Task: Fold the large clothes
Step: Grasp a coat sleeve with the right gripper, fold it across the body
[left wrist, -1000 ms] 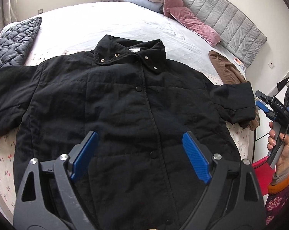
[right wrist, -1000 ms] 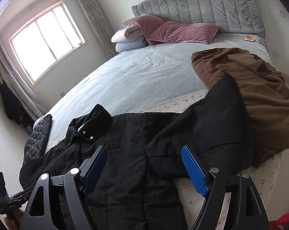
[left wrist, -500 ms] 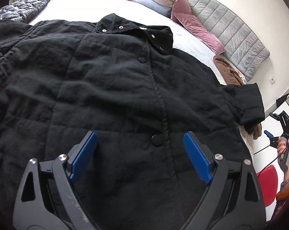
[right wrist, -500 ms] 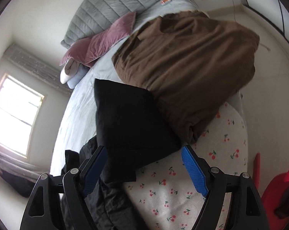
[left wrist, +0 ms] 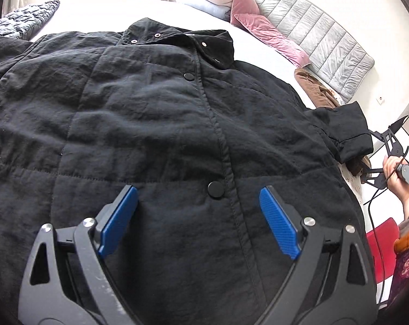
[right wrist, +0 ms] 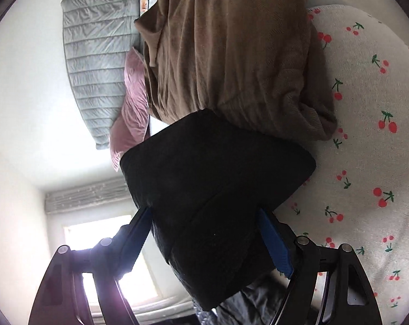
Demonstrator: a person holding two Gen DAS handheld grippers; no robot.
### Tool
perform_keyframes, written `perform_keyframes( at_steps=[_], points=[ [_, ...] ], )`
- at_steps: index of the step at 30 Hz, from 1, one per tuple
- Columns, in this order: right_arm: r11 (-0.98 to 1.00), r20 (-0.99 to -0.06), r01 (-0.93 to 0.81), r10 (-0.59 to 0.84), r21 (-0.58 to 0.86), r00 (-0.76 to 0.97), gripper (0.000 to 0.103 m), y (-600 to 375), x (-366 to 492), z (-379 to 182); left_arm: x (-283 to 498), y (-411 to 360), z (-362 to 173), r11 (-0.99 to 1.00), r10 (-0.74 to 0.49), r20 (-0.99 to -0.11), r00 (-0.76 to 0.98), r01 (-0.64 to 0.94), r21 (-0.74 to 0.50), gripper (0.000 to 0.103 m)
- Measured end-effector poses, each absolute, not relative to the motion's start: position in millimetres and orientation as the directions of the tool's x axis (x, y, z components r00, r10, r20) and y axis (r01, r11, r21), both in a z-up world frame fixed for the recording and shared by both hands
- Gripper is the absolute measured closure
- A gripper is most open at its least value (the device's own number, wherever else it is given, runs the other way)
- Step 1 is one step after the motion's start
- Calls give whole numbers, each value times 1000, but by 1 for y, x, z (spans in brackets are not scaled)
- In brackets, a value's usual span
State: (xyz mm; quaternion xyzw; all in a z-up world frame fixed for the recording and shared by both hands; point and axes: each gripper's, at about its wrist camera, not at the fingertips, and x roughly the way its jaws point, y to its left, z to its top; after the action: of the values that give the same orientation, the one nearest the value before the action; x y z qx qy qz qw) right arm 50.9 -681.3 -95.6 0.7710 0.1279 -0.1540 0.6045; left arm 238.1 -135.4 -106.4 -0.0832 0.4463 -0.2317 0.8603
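Bed (left wrist: 101, 13): white sheet, extends ahead of both grippers; grey quilted headboard (left wrist: 323, 43) at its far end, to the right ahead of the left gripper; pink pillows (left wrist: 264, 32) lie against it.

Black jacket (left wrist: 150, 124): spread flat on the bed, front up, snaps fastened, collar (left wrist: 177, 38) at the far end from the left gripper; it fills the area directly beneath and ahead of that gripper; its sleeve (right wrist: 212, 189) reaches out to the side where the right gripper works.

Brown garment (right wrist: 231, 54): crumpled on the bed just beyond the sleeve cuff, touching it in the right wrist view.

Cherry-print cloth (right wrist: 367, 135): lies under the sleeve and brown garment, to the right of the right gripper in its rolled view.

Left gripper (left wrist: 199, 222): spread wide above the jacket's lower front; one snap button (left wrist: 216, 189) sits just ahead, between the fingers; nothing is pinched.

Right gripper (right wrist: 204, 241): rolled on its side, jaws closing with the sleeve between them; the cloth fills the gap from pad to pad; whether the pads already press on it cannot be told.

Person's hand (left wrist: 394, 170): holds the right gripper's handle, far right of the left gripper.
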Motion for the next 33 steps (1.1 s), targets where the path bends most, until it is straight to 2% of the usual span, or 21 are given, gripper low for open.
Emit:
perform_keyframes(
  at_steps=[1,3,4,6,7,9,12,13,15,16,18,19,21,23,24,26,29,33],
  points=[
    [-223,-397,388,3,894,918,58,-682,53,-92,238,-136,-107,879,-472,-730,493,325,-349,11],
    [-148,-427,421,-5,895,904,78,-681,60,-71,238,-135,-107,879,-472,-730,494,326,-347,11],
    [-69,-445,443,-20,894,895,84,-681,64,-53,237,-135,-107,879,-472,-729,496,328,-345,11],
    [187,-496,505,-95,842,863,87,-680,69,-1,236,-136,-107,879,-471,-729,496,332,-342,11],
    [318,-523,545,-159,776,838,88,-677,70,25,236,-136,-107,879,-471,-730,496,335,-340,11],
    [577,-550,627,-334,524,766,88,-663,73,69,236,-137,-107,878,-471,-733,492,342,-335,11],
    [729,-542,676,-527,108,655,87,-640,81,73,235,-140,-107,877,-468,-737,487,356,-322,11],
    [730,-559,683,-573,-16,599,82,-638,87,60,234,-142,-108,875,-470,-740,482,364,-318,11],
    [718,-647,680,-592,-152,481,75,-650,95,17,233,-144,-108,876,-464,-744,481,374,-304,11],
    [717,-694,681,-565,-146,446,72,-659,91,-6,232,-145,-108,875,-463,-746,479,380,-299,11],
    [693,-742,720,-499,-32,448,64,-680,71,-34,231,-146,-109,875,-459,-750,477,388,-289,11],
    [668,-736,743,-483,40,474,56,-688,59,-38,230,-146,-109,876,-456,-752,475,391,-284,11],
    [641,-715,761,-484,102,504,54,-693,44,-33,230,-146,-109,875,-454,-755,474,395,-278,11],
    [620,-695,781,-529,76,487,53,-701,39,-16,231,-146,-109,876,-451,-757,472,395,-275,11],
    [591,-674,806,-581,35,456,49,-703,36,-6,231,-146,-109,876,-450,-758,472,397,-273,11],
    [504,-627,862,-689,-52,365,48,-706,30,18,230,-147,-108,876,-445,-762,469,404,-263,11],
    [551,-615,834,-651,21,445,45,-698,22,42,229,-152,-107,873,-443,-767,464,418,-251,11],
    [707,-626,707,-541,23,562,37,-655,38,56,226,-155,-102,868,-438,-784,439,433,-242,11]
  ],
)
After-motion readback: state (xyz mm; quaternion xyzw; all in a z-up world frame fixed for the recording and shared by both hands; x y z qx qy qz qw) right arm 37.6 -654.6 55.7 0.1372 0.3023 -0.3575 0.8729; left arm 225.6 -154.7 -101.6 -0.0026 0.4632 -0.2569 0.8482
